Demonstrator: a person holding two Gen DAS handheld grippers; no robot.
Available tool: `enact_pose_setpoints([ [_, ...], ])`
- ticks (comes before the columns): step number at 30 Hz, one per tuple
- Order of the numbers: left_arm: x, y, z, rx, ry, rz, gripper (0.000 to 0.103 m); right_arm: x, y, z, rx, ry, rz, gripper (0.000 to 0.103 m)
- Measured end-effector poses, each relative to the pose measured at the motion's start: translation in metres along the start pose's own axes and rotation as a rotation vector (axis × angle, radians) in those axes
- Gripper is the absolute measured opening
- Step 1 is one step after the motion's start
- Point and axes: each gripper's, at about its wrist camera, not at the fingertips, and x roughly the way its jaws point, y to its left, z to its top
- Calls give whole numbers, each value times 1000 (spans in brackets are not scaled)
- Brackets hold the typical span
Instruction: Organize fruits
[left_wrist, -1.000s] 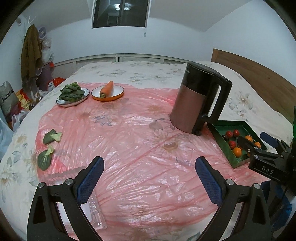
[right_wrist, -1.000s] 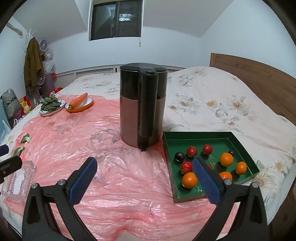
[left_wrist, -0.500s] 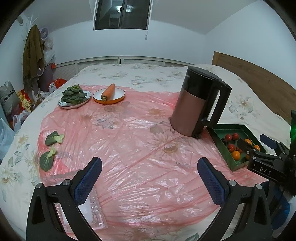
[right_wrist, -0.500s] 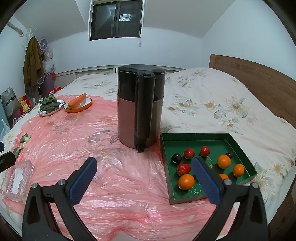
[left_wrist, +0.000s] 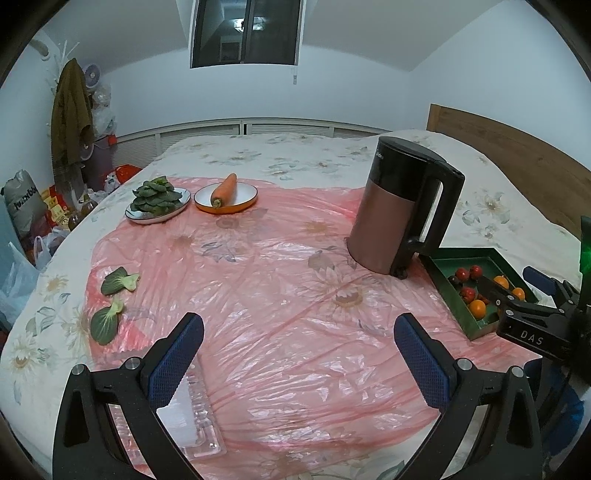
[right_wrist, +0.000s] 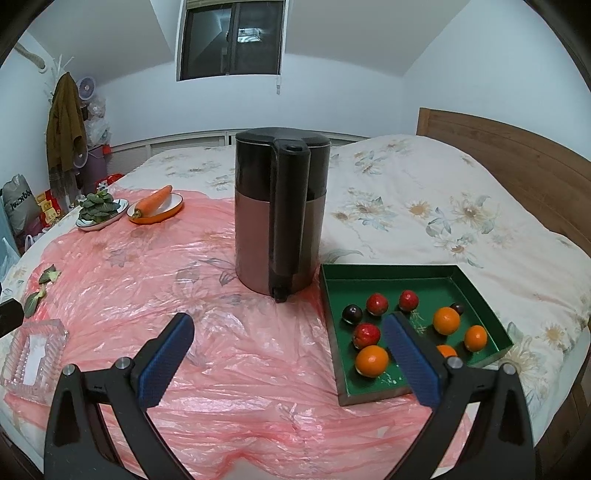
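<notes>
From the left wrist view, we see our left gripper (left_wrist: 298, 354) with its jaws spread wide and nothing between them, hanging over the pink plastic sheet (left_wrist: 280, 295) spread on the bed (left_wrist: 317, 155). The green tray (left_wrist: 447, 295) with the fruits lies well off to the right of these jaws, just beside the base of the kettle (left_wrist: 399, 214). A clear plastic box (left_wrist: 199, 417) sits under the left jaw. The right gripper (left_wrist: 517, 291) shows at the right edge, reaching over the tray.

From the right wrist view, our right gripper (right_wrist: 288, 350) also stands open and holds nothing. The tray (right_wrist: 476, 291) lies to the right, with the right jaw overlapping its near left part. In it we see oranges (right_wrist: 372, 360) toward the near side, red fruits (right_wrist: 376, 304) farther back, and a dark plum (right_wrist: 351, 314) on the left. The fruits lie loose and mixed, mostly apart from one another. A carrot (right_wrist: 153, 201) lies on a dish far left.
</notes>
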Motion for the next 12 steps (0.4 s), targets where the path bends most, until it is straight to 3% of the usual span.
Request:
enact_pose_setpoints([
  [12,1,0,0,-1,6,9,101,-3,-3,-2,3,-3,-12,103],
])
